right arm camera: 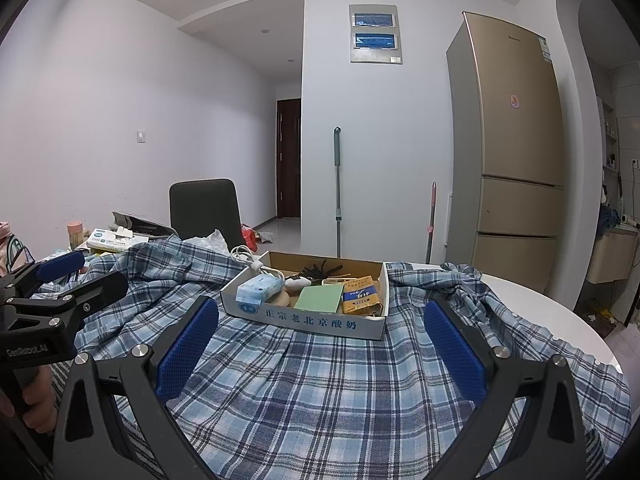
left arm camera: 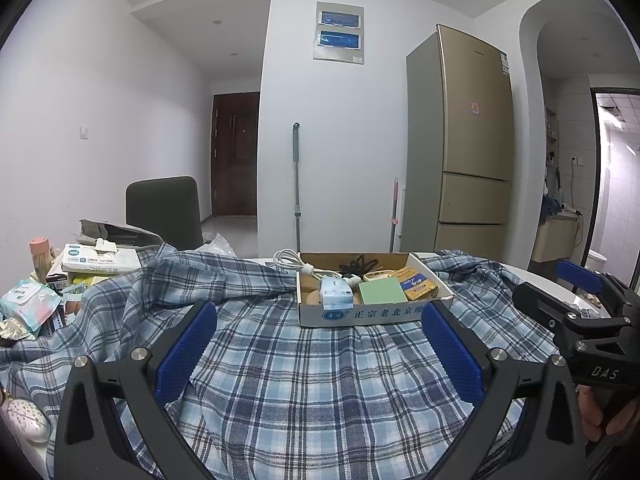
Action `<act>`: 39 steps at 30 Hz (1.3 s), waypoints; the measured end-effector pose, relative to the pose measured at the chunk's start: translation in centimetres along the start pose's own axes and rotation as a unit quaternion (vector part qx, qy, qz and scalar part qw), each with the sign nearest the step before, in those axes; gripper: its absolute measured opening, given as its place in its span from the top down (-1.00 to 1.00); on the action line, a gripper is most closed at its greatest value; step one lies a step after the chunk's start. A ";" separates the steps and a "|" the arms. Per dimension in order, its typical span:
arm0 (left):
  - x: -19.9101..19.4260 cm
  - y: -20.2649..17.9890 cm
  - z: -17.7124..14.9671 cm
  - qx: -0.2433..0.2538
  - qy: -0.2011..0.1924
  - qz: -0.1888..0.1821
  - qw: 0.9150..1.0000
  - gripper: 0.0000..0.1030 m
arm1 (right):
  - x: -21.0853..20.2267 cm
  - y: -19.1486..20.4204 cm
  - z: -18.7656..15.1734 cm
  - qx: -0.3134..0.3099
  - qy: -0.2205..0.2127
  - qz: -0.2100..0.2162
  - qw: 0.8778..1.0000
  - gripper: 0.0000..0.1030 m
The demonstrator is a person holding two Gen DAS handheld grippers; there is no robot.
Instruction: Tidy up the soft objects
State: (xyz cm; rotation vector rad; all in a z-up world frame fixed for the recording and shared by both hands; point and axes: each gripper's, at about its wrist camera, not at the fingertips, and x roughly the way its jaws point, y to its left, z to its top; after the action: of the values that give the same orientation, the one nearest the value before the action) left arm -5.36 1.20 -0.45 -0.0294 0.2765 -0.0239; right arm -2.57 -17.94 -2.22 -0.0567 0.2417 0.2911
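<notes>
shirt: the plaid shirt [left arm camera: 304, 380] is spread rumpled over the white table [right arm camera: 560, 312], right under and ahead of both your grippers, running mostly left to right across the views.
left gripper: your left gripper [left arm camera: 320, 360] has its fingers spread wide, holding nothing, hovering over the middle of the cloth.
right gripper: your right gripper [right arm camera: 320, 360] is the same, wide open and empty, just beside the left one.
box: the cardboard box [left arm camera: 372, 312] full of odds and ends sits on top of the shirt, straight ahead of both sets of fingers, pinning the far part of the fabric.
key relation: my guess is the box matters most; cloth lies below you, the box beyond it, about equally near either hand.
sides: bunched sleeve-ish folds sit out left and right, so each hand probably takes its own side.
clutter: tissue packs [left arm camera: 28, 304] lie far left.
</notes>
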 end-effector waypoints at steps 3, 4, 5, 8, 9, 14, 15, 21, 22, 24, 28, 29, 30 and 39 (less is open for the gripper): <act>0.0 0.0 0.0 0.000 0.001 0.000 1.000 -1.00 | 0.0 0.1 0.0 0.000 0.001 0.000 1.000 -0.99; -0.1 0.0 0.0 -0.001 0.001 0.000 1.000 -1.00 | 0.0 0.0 0.0 0.000 0.001 0.000 1.000 -0.99; -0.1 0.1 -0.1 -0.003 0.002 0.000 1.000 -1.00 | 0.0 0.0 0.0 0.001 0.002 0.000 1.000 -0.99; -0.1 0.1 -0.1 -0.005 0.003 -0.001 1.000 -1.00 | 0.0 0.1 0.0 0.001 0.003 -0.001 1.000 -0.99; 0.0 0.2 -0.1 -0.006 0.003 0.000 1.000 -1.00 | -0.1 0.1 0.0 0.001 0.004 -0.002 1.000 -0.99; 0.0 0.2 -0.1 -0.007 0.004 0.001 1.000 -1.00 | 0.1 0.1 0.0 0.002 0.006 -0.002 1.000 -0.99; 0.1 0.3 -0.1 -0.007 0.005 0.002 1.000 -1.00 | 0.1 0.1 0.0 0.002 0.005 -0.002 1.000 -0.99; 0.2 0.1 -0.1 -0.010 0.008 0.006 1.000 -1.00 | 0.1 0.1 0.0 0.003 0.003 -0.002 1.000 -0.99; 0.3 0.1 -0.1 -0.011 0.009 0.006 1.000 -1.00 | 0.1 0.1 0.0 0.003 0.003 -0.002 1.000 -0.99; 0.3 0.2 -0.1 -0.013 0.011 0.007 1.000 -1.00 | 0.1 0.1 0.0 0.003 0.003 -0.002 1.000 -0.99; 0.3 0.2 -0.1 -0.014 0.011 0.007 1.000 -1.00 | 0.1 0.1 0.0 0.003 0.003 -0.002 1.000 -0.99; 0.3 0.2 -0.1 -0.014 0.011 0.006 1.000 -1.00 | 0.1 0.1 0.0 0.003 0.003 -0.002 1.000 -0.99; 0.3 0.2 -0.1 -0.014 0.011 0.006 1.000 -1.00 | 0.1 0.2 0.0 0.003 0.003 -0.002 1.000 -0.99; 0.5 0.3 -0.2 -0.023 0.017 0.008 1.000 -1.00 | 0.1 0.1 0.0 0.004 0.004 -0.002 1.000 -0.99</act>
State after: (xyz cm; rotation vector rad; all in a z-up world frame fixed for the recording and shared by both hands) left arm -4.93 1.52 -0.79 -0.0724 0.3122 -0.0027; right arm -2.52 -17.82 -2.25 -0.0509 0.2505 0.2865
